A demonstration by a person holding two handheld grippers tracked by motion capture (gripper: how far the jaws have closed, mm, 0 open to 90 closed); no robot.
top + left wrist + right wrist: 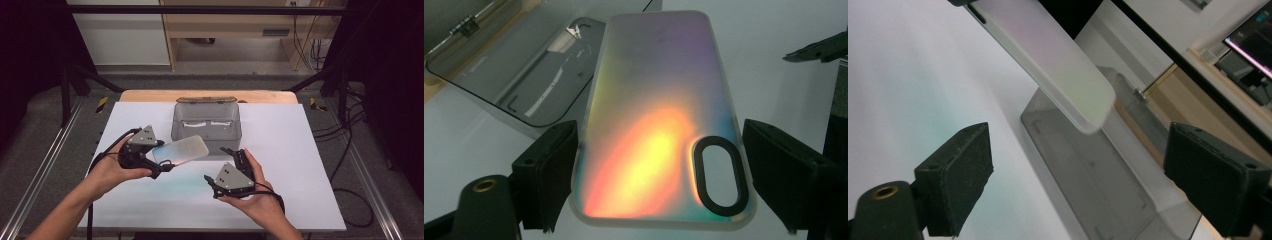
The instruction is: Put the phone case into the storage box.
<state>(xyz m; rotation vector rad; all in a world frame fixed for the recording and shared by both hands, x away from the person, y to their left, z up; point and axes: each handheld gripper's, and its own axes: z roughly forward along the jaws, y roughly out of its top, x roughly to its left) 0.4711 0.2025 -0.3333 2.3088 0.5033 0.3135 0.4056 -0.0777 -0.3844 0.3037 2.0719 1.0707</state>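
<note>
— High view: where's your case (pixel 180 150)?
— Your left gripper (pixel 161 167) has clamped it by the edges, lifted above the table (pixel 300 150), just before the grey box (pixel 206 125).
— And your right gripper (pixel 224 164)?
— Jaws wide, empty, just beside the case.

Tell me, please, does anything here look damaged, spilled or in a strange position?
Nothing stands out. The left gripper holds the iridescent phone case by its sides above the white table, and the case looks whole. The grey box stands open with its lid up, nothing spilled around it. The right gripper is open.
</note>
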